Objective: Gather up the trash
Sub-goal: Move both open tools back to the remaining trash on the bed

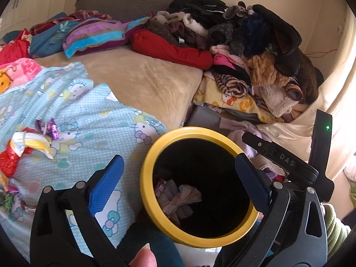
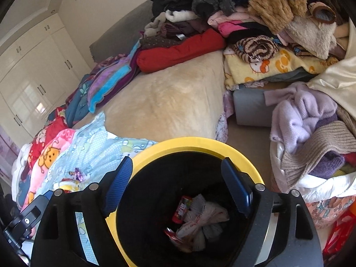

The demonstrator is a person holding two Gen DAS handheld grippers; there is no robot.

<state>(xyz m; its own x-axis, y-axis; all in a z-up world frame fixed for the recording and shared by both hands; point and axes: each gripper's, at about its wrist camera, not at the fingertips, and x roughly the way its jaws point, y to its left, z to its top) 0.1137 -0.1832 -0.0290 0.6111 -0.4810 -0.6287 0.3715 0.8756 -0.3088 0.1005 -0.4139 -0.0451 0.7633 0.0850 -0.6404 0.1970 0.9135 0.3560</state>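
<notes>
A black bin with a yellow rim [image 1: 149, 155] [image 2: 200, 143] stands against the bed's edge. Crumpled white wrappers [image 1: 178, 198] [image 2: 204, 220] and a red packet [image 2: 181, 209] lie at its bottom. My left gripper [image 1: 179, 156] hovers over the bin's mouth, open, with nothing between its blue pads. My right gripper [image 2: 176, 160] is also above the bin, open and empty. On the light blue cartoon sheet [image 1: 93, 120] to the left lie a purple foil wrapper [image 1: 50, 129] [image 2: 78, 174], a white and yellow wrapper [image 1: 33, 143] and a red wrapper [image 1: 9, 160].
A beige blanket [image 1: 144, 77] covers the bed's middle. A tall heap of clothes [image 1: 244, 44] [image 2: 267, 11] fills the back right. Lilac and brown knitwear [image 2: 300, 115] lies right of the bin. White wardrobe doors [image 2: 33, 66] stand at the left. A person's fingertip [image 1: 143, 258] shows below.
</notes>
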